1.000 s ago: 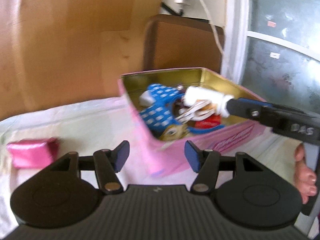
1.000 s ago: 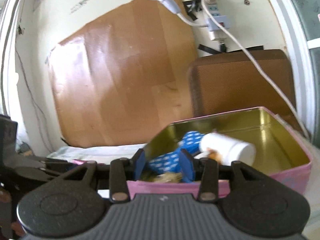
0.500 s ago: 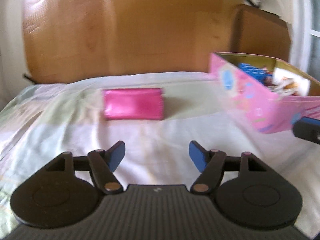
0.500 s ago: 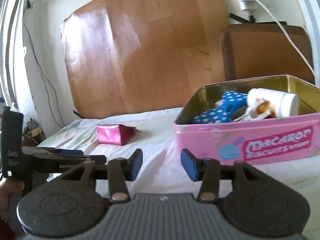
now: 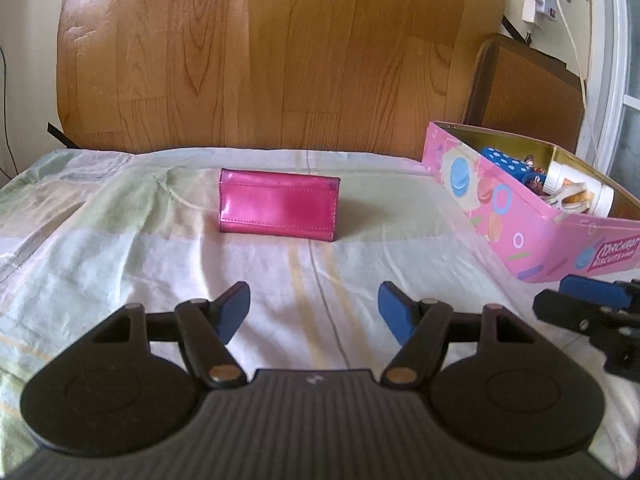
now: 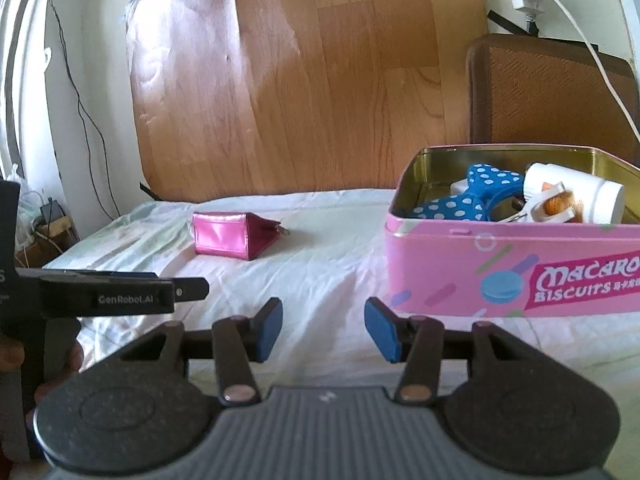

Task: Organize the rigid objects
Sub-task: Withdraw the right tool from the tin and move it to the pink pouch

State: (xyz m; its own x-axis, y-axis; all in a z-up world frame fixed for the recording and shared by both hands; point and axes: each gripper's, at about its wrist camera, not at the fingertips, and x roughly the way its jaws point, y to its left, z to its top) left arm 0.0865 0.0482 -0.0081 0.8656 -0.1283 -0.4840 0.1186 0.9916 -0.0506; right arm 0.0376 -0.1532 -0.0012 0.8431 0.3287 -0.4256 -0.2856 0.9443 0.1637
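Both my claws are spread with nothing between them, left claw [image 5: 314, 306] and right claw [image 6: 323, 326], each having just widened a bit. The pink purse [image 5: 278, 205] sits mid-bed near the far edge, the biscuit tin [image 6: 508, 268] toward the right edge.

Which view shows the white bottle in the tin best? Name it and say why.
The right wrist view. There the white bottle lies on its side in the pink tin, seen nearly whole beside the blue dotted item. The left wrist view shows the bottle smaller, at the frame edge, partly behind the tin wall.
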